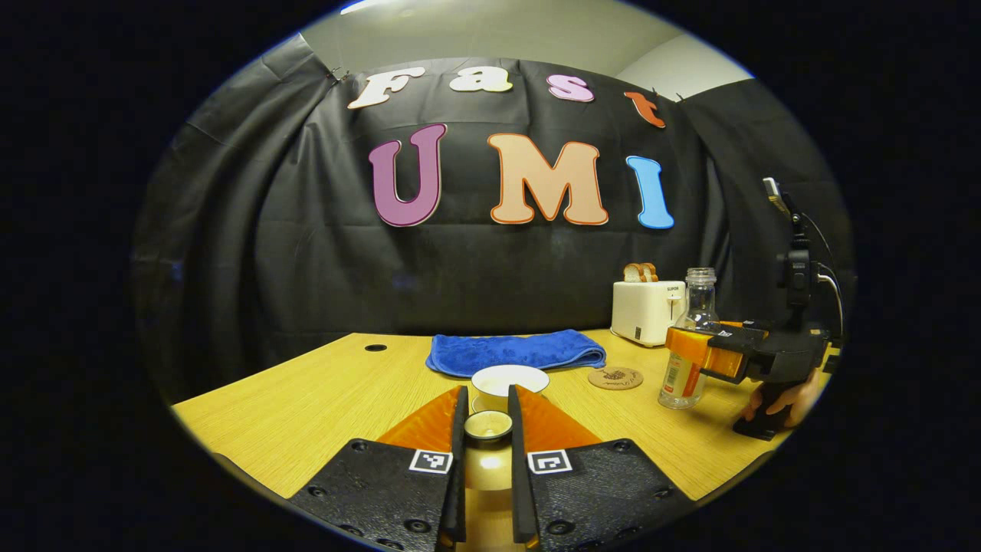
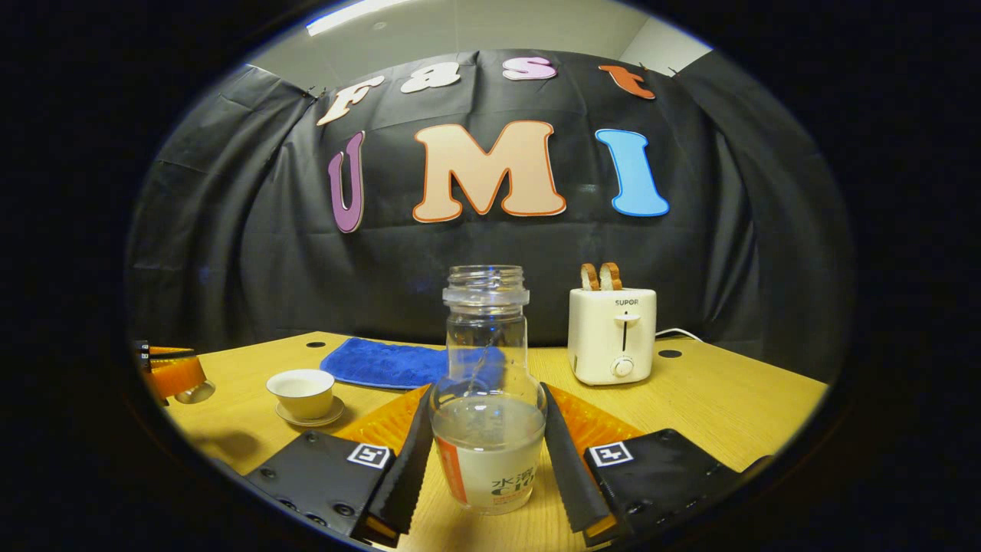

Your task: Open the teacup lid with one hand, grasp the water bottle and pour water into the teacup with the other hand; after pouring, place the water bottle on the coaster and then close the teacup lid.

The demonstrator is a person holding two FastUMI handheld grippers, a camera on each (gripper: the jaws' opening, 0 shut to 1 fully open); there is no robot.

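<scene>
My left gripper [image 1: 487,392] is shut on the teacup lid [image 1: 488,426], held a little in front of the open white teacup [image 1: 510,379] on its saucer. In the right gripper view the teacup [image 2: 304,391] stands uncovered at the left, with the left gripper [image 2: 172,376] and the lid [image 2: 195,393] beside it at the edge. My right gripper [image 2: 486,391] is closed around the clear water bottle [image 2: 487,429], which is upright, uncapped and partly full. The left gripper view shows that bottle [image 1: 693,322] at the right in the right gripper [image 1: 690,354], near the round coaster [image 1: 615,377].
A folded blue cloth [image 1: 515,351] lies behind the teacup. A white toaster [image 2: 613,337] with two bread slices stands at the back right of the wooden table [image 2: 736,406]. A hand [image 1: 797,399] holds the right gripper's handle near the table's right edge.
</scene>
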